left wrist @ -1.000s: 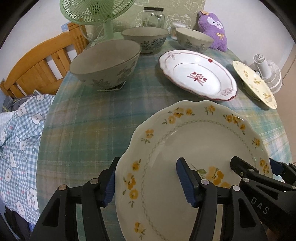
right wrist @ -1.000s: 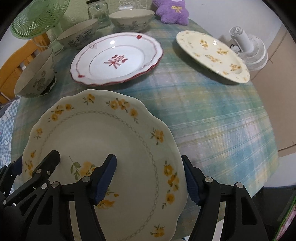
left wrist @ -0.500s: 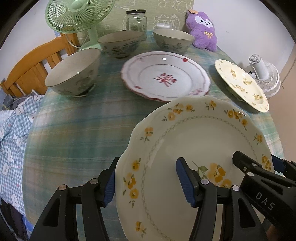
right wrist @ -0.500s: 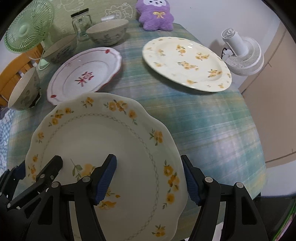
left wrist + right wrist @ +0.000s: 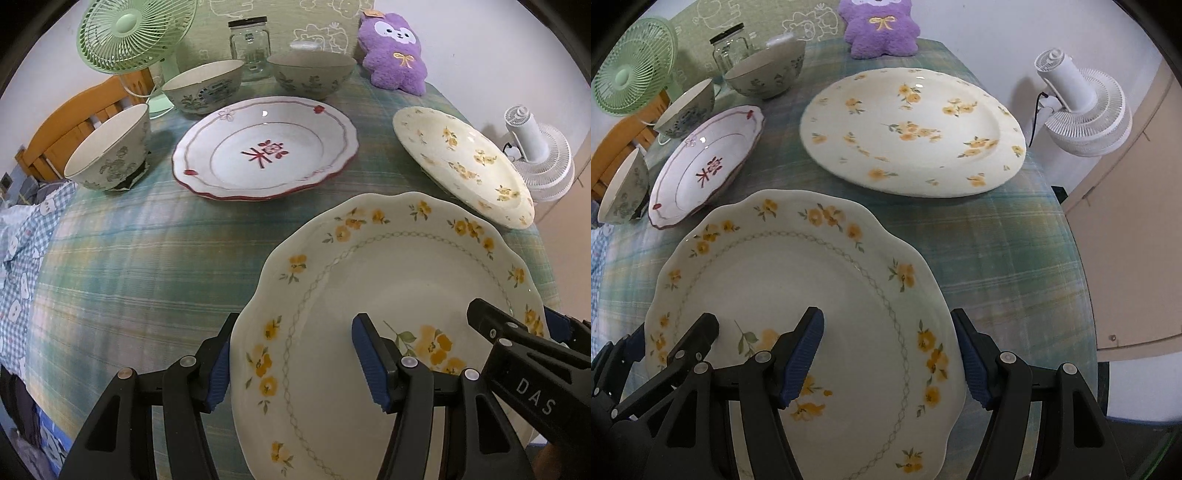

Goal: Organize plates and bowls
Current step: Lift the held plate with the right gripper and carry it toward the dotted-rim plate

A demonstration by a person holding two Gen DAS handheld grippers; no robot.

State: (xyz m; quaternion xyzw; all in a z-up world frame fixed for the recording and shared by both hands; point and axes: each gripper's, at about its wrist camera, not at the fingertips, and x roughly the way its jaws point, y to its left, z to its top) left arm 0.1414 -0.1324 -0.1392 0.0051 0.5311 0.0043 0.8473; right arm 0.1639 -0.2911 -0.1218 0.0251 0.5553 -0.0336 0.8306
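A: Why do both tools hold the same plate?

B: The scalloped cream plate with yellow flowers [image 5: 399, 295] is wide and surely heavy. The left gripper [image 5: 295, 362] clamps its left edge, one pad under the rim and one on the inside, and the right gripper [image 5: 890, 354] clamps the right edge in the same way. So the plate is kept level above the table.

A: Where will it go?

B: I think onto the round cream plate with scattered yellow flowers [image 5: 912, 129], which lies near and matches it.

A: And the room?

B: A green plaid tablecloth [image 5: 147, 258], a white plate with red rim [image 5: 266, 147], three grey patterned bowls [image 5: 110, 151], a green fan [image 5: 129, 33].
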